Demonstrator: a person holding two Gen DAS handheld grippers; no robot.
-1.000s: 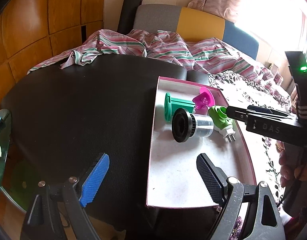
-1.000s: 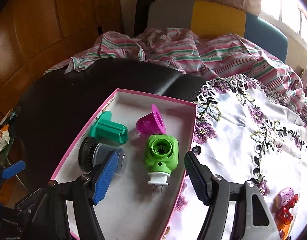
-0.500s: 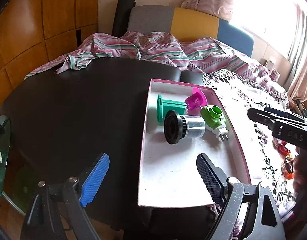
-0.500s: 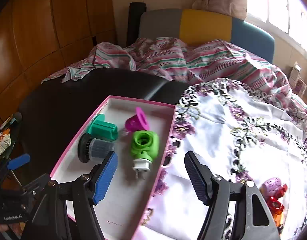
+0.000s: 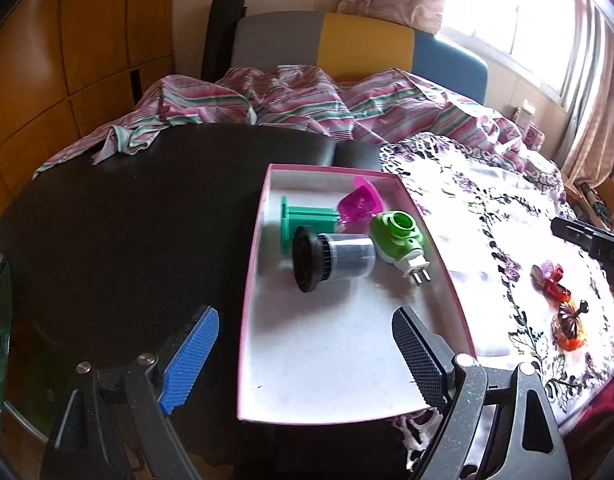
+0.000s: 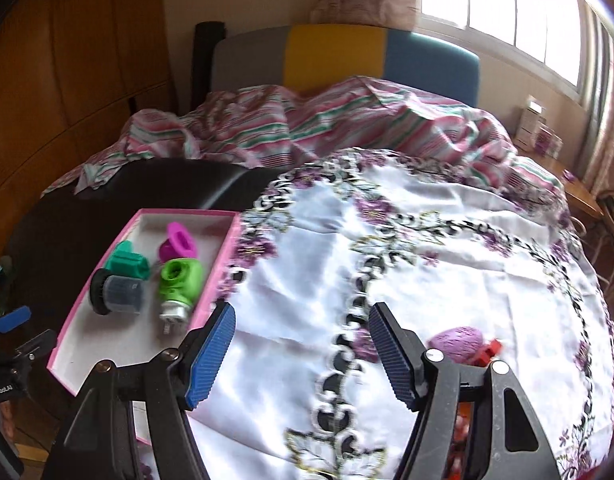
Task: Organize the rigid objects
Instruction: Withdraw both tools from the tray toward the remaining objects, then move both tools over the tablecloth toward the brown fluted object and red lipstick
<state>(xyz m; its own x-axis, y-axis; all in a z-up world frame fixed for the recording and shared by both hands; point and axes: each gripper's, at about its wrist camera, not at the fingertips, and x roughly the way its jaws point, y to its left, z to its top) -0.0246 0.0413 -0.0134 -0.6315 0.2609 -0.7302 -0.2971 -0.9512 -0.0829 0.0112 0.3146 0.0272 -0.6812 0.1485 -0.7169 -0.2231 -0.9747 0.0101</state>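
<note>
A pink-rimmed white box [image 5: 347,372] [image 6: 79,344] holds a lime green plug-in device [image 5: 397,236] [image 6: 181,278], a black-capped clear cylinder [image 5: 331,258] [image 6: 117,292], a teal green part [image 5: 303,216] [image 6: 129,264] and a magenta funnel piece [image 5: 361,202] [image 6: 179,240]. My left gripper [image 5: 303,358] is open and empty over the box's near end. My right gripper [image 6: 301,350] is open and empty above the floral cloth [image 6: 447,280], left of a purple object [image 6: 459,342] and red pieces [image 6: 489,350]. These small items [image 5: 549,282] and an orange one [image 5: 569,330] show in the left wrist view.
The box sits on a black round table [image 5: 127,232]. A striped sheet [image 5: 299,100] and a grey, yellow and blue headboard [image 6: 347,56] lie behind. Wooden panels [image 5: 67,52] stand left. The right gripper's body [image 5: 591,240] shows at the right edge.
My right gripper has swung right, away from the box and the green plug device, to over the floral cloth near the purple and red items. My left gripper stays over the box.
</note>
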